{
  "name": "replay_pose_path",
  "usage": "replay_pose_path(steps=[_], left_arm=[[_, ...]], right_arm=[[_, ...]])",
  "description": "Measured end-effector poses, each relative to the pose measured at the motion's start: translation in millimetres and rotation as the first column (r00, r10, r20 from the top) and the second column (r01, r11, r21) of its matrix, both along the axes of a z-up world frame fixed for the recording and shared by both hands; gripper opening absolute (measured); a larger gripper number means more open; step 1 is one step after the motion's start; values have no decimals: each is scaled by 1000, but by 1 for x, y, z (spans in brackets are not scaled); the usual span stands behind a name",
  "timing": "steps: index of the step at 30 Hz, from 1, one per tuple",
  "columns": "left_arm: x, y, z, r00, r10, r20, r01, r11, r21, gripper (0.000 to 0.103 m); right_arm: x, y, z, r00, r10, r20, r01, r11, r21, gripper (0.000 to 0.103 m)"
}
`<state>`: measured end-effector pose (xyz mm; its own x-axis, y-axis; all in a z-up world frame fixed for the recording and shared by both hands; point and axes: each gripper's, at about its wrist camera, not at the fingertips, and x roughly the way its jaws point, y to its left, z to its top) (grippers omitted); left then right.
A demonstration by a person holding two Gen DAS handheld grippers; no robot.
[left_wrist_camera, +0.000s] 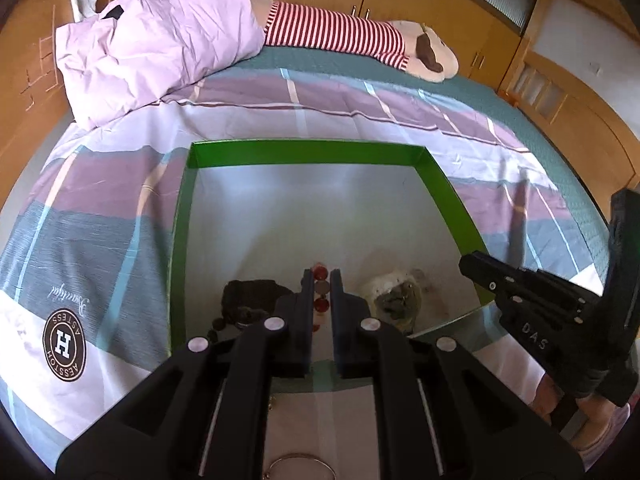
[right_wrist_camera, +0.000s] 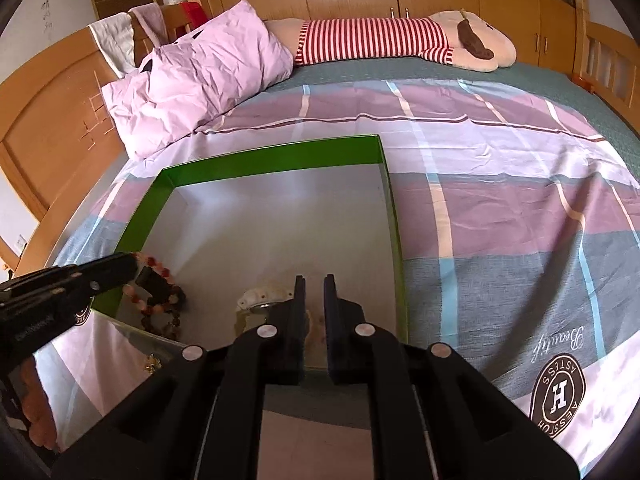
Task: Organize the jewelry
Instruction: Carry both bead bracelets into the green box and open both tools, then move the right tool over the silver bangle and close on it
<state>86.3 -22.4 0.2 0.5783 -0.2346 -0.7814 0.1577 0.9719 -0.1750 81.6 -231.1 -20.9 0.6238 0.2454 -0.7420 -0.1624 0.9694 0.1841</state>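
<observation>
A green-walled box (left_wrist_camera: 308, 152) with a pale floor lies on the bed. My left gripper (left_wrist_camera: 321, 278) is shut on a red and pink bead bracelet (left_wrist_camera: 321, 288) and holds it over the box's near end; the bracelet (right_wrist_camera: 154, 268) hangs from the left gripper (right_wrist_camera: 120, 266) in the right wrist view. A dark bead bracelet (left_wrist_camera: 248, 300) lies in the box to its left, and a white bracelet (left_wrist_camera: 394, 288) to its right. My right gripper (right_wrist_camera: 314, 280) is nearly shut and empty, just above the white bracelet (right_wrist_camera: 262, 296).
The box (right_wrist_camera: 276, 160) rests on a striped bedsheet (right_wrist_camera: 500, 208). A lilac pillow (left_wrist_camera: 152, 48) and a striped plush toy (left_wrist_camera: 344, 36) lie at the bed's far side. A thin silver bangle (left_wrist_camera: 300, 466) and a small gold piece (right_wrist_camera: 152, 362) lie on the sheet by the box's near edge.
</observation>
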Motion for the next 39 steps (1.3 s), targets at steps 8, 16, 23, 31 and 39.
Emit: replay_pose_path(steps=[8, 16, 23, 31, 39], left_arm=[[-7, -3, 7, 1000, -5, 19, 5, 1000, 9, 12], [-11, -3, 10, 1000, 0, 12, -1, 1000, 16, 32], [-31, 39, 29, 996, 84, -4, -84, 996, -15, 69], [-45, 121, 1, 935, 285, -213, -283, 958, 37, 72], [-42, 110, -26, 926, 255, -280, -233, 966, 110, 75]], right_arm=[[-13, 7, 16, 999, 30, 19, -31, 999, 39, 40], [-37, 20, 21, 996, 88, 2, -88, 993, 75, 63], [-84, 64, -39, 940, 296, -166, -276, 952, 134, 78], [-122, 146, -62, 854, 495, -159, -507, 860, -49, 89], [-112, 138, -73, 868, 461, -183, -474, 880, -30, 61]])
